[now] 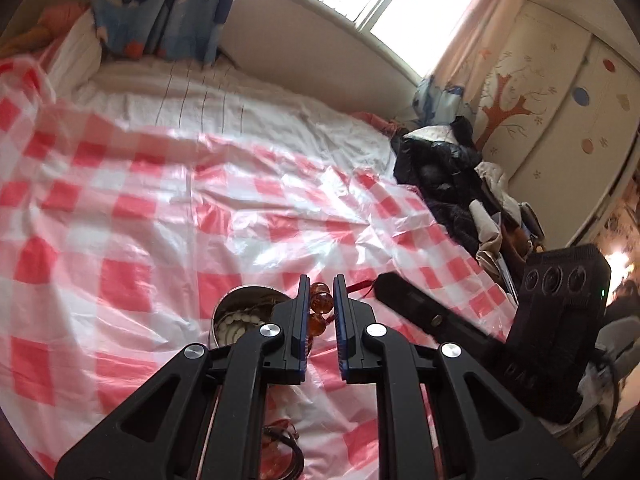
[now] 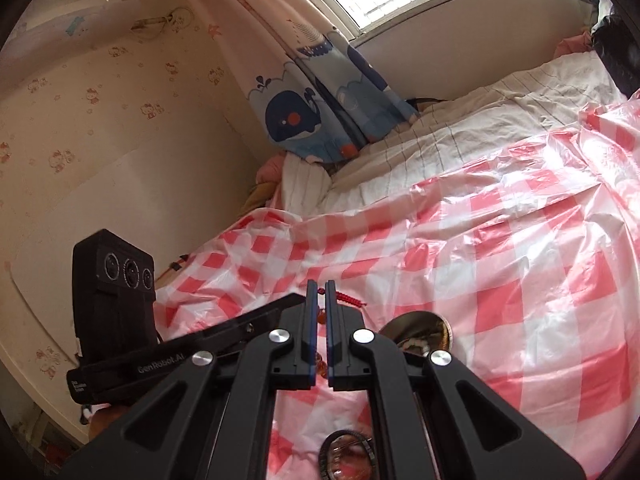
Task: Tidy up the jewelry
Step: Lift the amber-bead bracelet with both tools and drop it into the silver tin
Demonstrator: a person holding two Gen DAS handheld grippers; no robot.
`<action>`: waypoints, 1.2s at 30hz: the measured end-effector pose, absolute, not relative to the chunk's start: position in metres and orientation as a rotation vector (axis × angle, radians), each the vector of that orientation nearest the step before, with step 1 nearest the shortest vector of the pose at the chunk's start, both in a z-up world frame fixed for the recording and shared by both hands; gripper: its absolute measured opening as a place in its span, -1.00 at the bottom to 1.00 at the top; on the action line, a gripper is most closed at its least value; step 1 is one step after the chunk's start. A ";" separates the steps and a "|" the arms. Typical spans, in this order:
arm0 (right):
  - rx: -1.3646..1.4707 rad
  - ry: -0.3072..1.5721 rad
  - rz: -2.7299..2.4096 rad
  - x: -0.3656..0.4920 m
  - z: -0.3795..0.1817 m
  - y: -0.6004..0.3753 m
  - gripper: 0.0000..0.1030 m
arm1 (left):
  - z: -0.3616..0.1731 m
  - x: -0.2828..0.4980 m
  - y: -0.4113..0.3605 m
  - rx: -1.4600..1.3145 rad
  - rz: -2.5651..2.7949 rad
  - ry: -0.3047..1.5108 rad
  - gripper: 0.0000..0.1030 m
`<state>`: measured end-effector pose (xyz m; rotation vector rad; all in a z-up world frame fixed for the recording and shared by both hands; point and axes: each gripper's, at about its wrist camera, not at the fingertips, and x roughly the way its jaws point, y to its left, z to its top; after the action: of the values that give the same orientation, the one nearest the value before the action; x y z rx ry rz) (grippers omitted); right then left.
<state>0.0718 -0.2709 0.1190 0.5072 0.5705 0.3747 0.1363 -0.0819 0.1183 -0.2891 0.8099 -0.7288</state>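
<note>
An amber bead bracelet (image 1: 320, 308) with a red cord tassel (image 1: 358, 287) hangs between both grippers above the checked cloth. My left gripper (image 1: 321, 284) is shut on its beads. My right gripper (image 2: 319, 290) is shut on its red knotted cord (image 2: 348, 299), with amber beads (image 2: 320, 318) just below the fingers. A round metal tin (image 1: 240, 316) holding pale beads sits just left of my left gripper; it also shows in the right wrist view (image 2: 416, 330), right of my right gripper. More jewelry lies under each gripper: dark cords (image 1: 284, 448) and a black-rimmed round piece (image 2: 346, 456).
A red-and-white checked plastic sheet (image 1: 160, 220) covers the bed. A heap of dark clothes (image 1: 448, 168) lies at the bed's right edge. Whale-print curtains (image 2: 320, 104) hang at the window. Each view shows the other gripper's body, the right one (image 1: 560, 320) and the left one (image 2: 116, 300).
</note>
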 end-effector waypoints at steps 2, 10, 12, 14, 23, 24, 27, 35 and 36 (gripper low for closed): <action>0.495 0.691 0.333 0.089 0.091 -0.271 -0.91 | 0.088 0.154 -0.097 -0.205 -0.659 0.939 -0.79; 0.393 0.724 0.191 0.080 0.069 -0.272 -0.91 | 0.078 0.148 -0.071 -0.194 -0.590 0.938 -0.75; 0.356 0.734 0.168 0.081 0.066 -0.267 -0.91 | 0.080 0.144 -0.062 -0.205 -0.583 0.936 -0.72; 0.348 0.754 0.158 0.085 0.059 -0.266 -0.90 | 0.081 0.139 -0.053 -0.208 -0.570 0.934 -0.67; 0.343 0.837 0.189 0.100 0.036 -0.253 -0.90 | 0.082 0.132 -0.048 -0.204 -0.574 0.927 -0.57; 0.352 0.825 0.192 0.097 0.039 -0.253 -0.74 | 0.083 0.131 -0.049 -0.196 -0.578 0.923 -0.54; 0.334 0.730 0.168 0.084 0.059 -0.256 -0.03 | 0.084 0.129 -0.053 -0.192 -0.587 0.918 -0.48; 0.304 0.747 0.155 0.095 0.054 -0.251 -0.03 | 0.080 0.128 -0.050 -0.200 -0.583 0.924 -0.44; 0.306 0.754 0.161 0.096 0.052 -0.249 -0.03 | 0.079 0.128 -0.049 -0.202 -0.583 0.925 -0.44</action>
<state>0.0961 -0.2492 0.0516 0.3058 0.7538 0.1605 0.1279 -0.0493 0.0793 -0.2024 0.9250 -0.5827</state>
